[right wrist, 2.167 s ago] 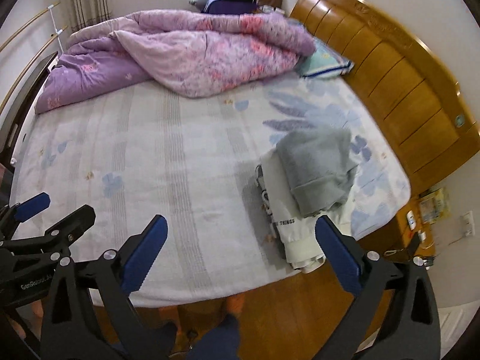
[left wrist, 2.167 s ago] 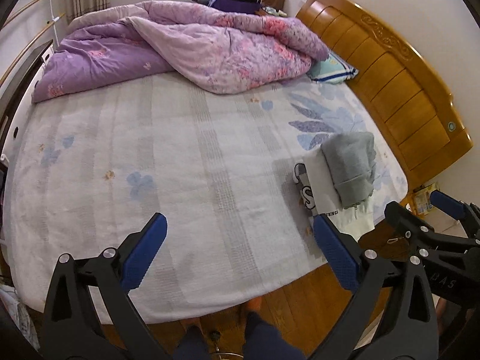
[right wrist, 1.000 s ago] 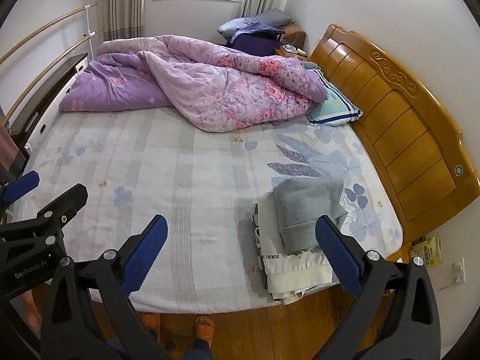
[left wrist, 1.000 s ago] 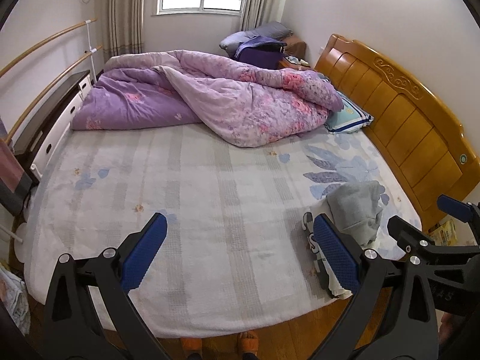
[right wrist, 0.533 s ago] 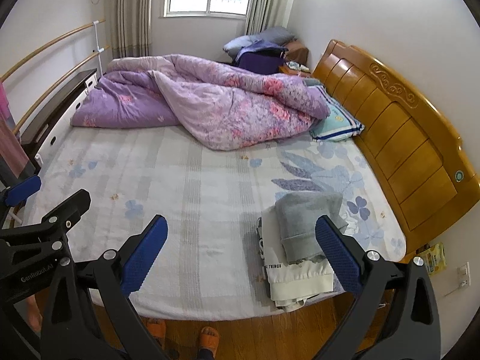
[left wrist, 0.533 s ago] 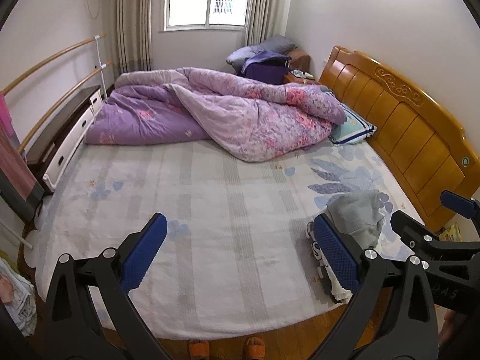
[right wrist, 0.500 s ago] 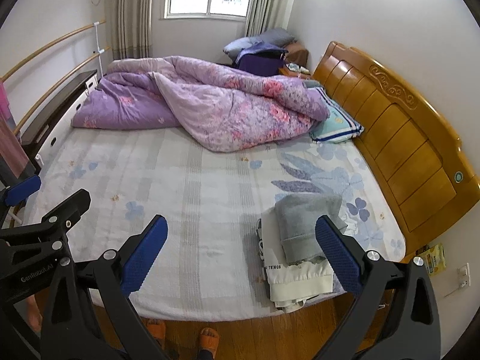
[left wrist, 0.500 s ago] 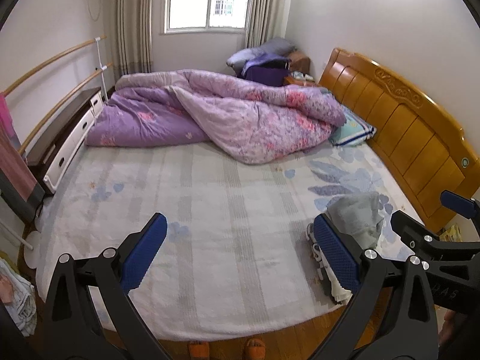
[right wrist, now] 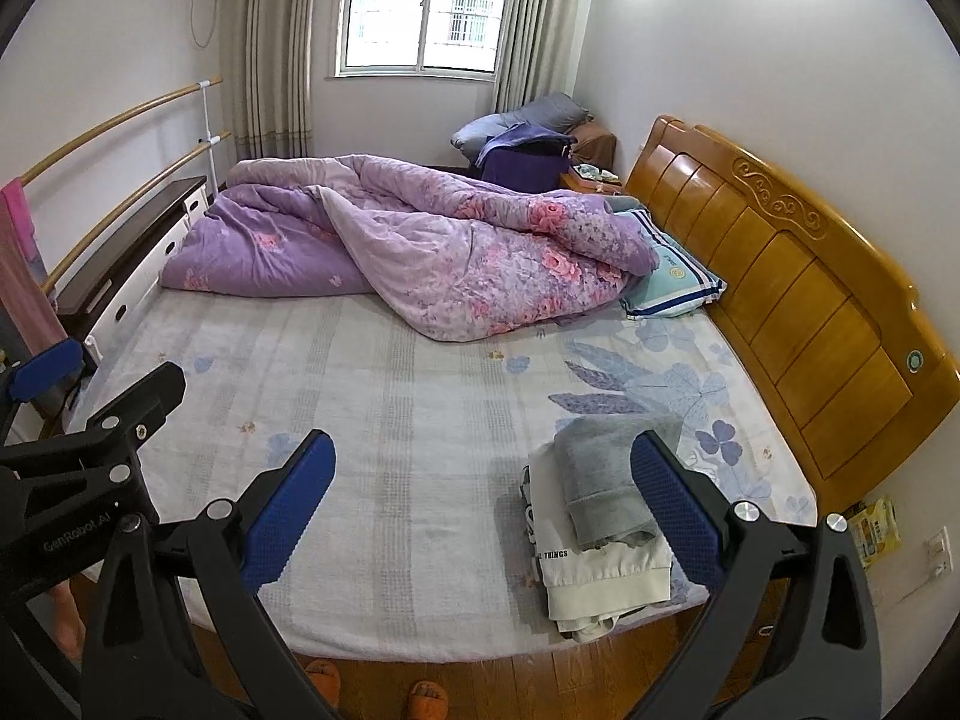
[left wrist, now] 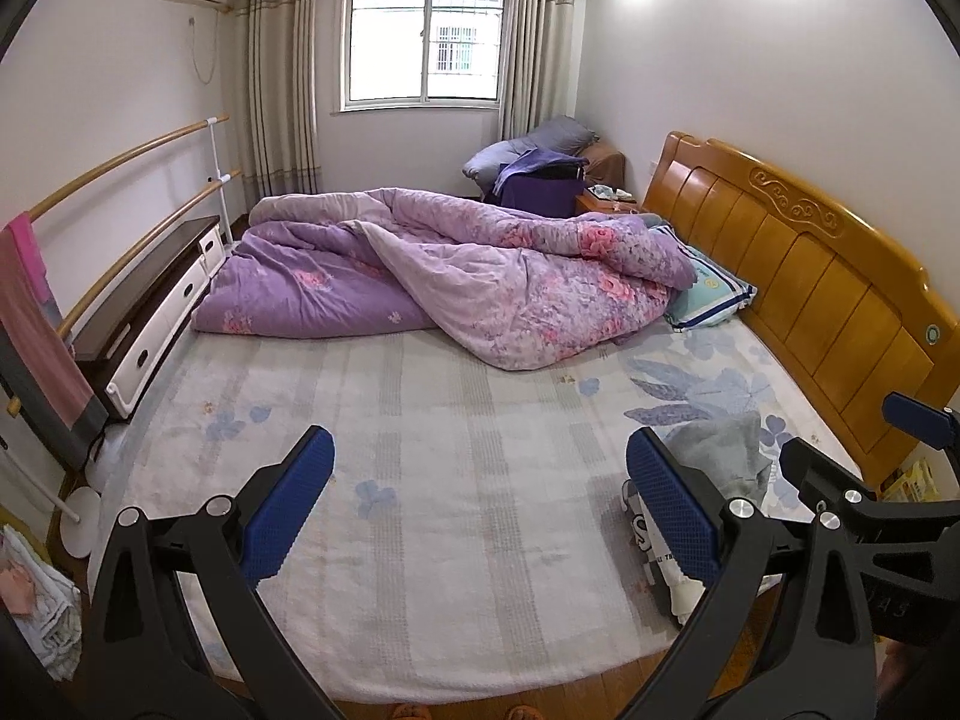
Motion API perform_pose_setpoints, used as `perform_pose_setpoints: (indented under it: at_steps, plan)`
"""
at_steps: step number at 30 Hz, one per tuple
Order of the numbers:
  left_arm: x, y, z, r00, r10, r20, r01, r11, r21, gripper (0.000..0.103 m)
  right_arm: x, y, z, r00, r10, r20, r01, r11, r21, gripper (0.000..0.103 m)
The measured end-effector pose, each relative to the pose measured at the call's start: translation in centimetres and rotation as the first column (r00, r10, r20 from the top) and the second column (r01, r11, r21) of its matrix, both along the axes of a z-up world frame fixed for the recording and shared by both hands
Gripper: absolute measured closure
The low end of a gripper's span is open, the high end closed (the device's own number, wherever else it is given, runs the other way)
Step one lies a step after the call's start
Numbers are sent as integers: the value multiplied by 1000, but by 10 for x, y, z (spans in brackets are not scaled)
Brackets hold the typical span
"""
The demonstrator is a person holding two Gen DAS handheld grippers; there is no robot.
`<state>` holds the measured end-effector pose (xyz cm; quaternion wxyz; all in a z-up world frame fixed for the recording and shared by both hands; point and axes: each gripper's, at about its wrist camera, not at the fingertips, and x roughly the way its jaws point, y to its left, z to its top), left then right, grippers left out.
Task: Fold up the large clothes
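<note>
Glossy varnished wood headboard (right wrist: 798,294) at three o'clock; matt woven cloth bed sheet (right wrist: 390,408); soft fleecy grey garment (right wrist: 600,480); textured rubbery blue pads on matt black plastic fingers (right wrist: 288,510).

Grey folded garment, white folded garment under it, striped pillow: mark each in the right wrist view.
grey folded garment (right wrist: 603,480), right wrist view, middle of its top face.
white folded garment (right wrist: 600,576), right wrist view, near end sticking out below the grey one.
striped pillow (right wrist: 675,282), right wrist view, exposed teal face beside the headboard.
</note>
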<state>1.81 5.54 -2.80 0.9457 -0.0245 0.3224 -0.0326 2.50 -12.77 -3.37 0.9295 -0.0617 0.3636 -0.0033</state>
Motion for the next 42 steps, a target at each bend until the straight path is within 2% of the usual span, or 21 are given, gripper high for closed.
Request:
perform_pose_setpoints:
  at_steps: [42]
  plan:
    - [7,-2,2,1000,-18,7,17,1000,7,5,-4,-2,1,1000,-3,-3,3,1000,8,8]
